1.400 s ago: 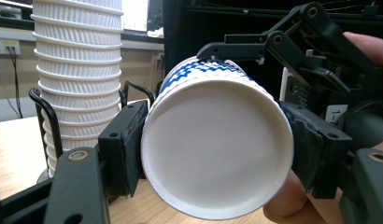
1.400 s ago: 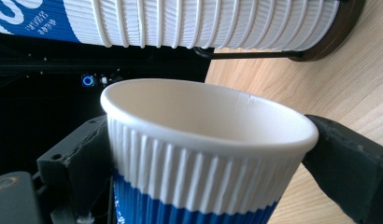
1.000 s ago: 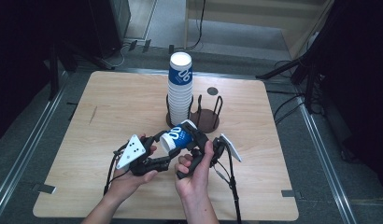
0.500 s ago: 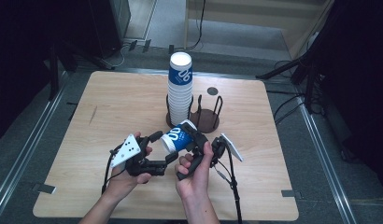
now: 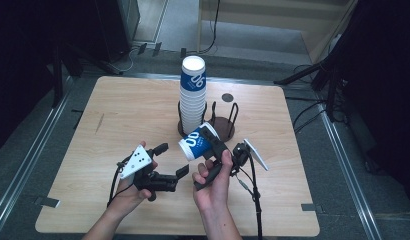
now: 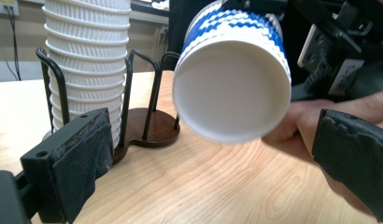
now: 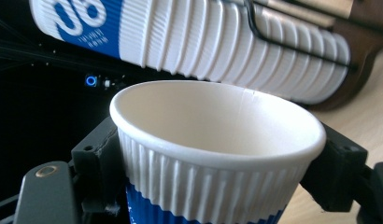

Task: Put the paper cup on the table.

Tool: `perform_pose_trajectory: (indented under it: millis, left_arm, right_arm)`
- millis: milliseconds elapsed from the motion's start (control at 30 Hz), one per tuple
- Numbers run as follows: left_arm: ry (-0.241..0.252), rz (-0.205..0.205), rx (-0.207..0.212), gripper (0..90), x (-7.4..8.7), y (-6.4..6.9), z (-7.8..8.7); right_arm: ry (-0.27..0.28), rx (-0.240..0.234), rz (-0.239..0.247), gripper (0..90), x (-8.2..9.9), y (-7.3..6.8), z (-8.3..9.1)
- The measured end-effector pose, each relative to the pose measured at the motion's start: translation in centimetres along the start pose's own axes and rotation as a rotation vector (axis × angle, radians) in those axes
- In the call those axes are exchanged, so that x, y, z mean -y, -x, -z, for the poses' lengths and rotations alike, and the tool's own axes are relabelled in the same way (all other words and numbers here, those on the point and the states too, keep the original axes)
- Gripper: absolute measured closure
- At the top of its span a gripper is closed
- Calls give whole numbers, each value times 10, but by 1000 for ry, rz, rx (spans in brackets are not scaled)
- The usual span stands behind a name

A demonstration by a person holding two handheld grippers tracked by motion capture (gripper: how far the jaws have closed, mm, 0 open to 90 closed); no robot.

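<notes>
A blue-and-white ribbed paper cup (image 5: 197, 143) lies tilted on its side above the table, my right gripper (image 5: 207, 145) shut on it just under the rim. In the right gripper view the cup (image 7: 213, 154) sits mouth-up between both jaws. My left gripper (image 5: 171, 160) stands open to the cup's left. Its jaws have just been opening, and nothing is between the pads. In the left gripper view the cup's white base (image 6: 231, 88) faces me, beyond the left gripper (image 6: 217, 163). A tall stack of cups (image 5: 193, 95) stands in a dark wire holder (image 5: 224, 127).
The wooden table (image 5: 133, 110) has bare surface to the left and right of the holder. A small dark disc (image 5: 227, 97) lies behind the holder. Cables trail from both grippers towards the front edge. Dark stands flank the table.
The left gripper's jaws have opened off the cup's base. The right gripper's jaws have closed on the cup near its rim. Both hands have hardly moved.
</notes>
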State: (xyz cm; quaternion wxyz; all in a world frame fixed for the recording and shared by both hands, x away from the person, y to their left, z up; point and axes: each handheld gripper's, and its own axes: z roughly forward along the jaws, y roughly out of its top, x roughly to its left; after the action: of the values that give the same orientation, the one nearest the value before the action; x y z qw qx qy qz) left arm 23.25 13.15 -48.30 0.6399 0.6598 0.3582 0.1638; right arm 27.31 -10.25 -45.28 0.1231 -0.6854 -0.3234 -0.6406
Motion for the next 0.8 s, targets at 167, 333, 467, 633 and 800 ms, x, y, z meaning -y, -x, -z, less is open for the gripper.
perform_pose_trajectory:
  millis: [167, 333, 467, 633, 800]
  left_arm:
    - [-11, 4, 14, 0, 2, -2, 3]
    - [-15, 3, 0, 0, 2, -7, 9]
    - [-20, 10, -16, 0, 3, -13, 14]
    - [-25, 19, -45, 0, 7, -22, 19]
    - [-32, 28, -65, 0, 10, -31, 20]
  right_arm:
    - [28, 20, 74, 194, -2, -4, 3]
    - [61, 51, 180, 194, -7, -6, 5]
    - [87, 90, 275, 195, -12, -6, 9]
    - [107, 140, 385, 195, -18, -1, 14]
    - [119, 164, 459, 195, -26, 3, 20]
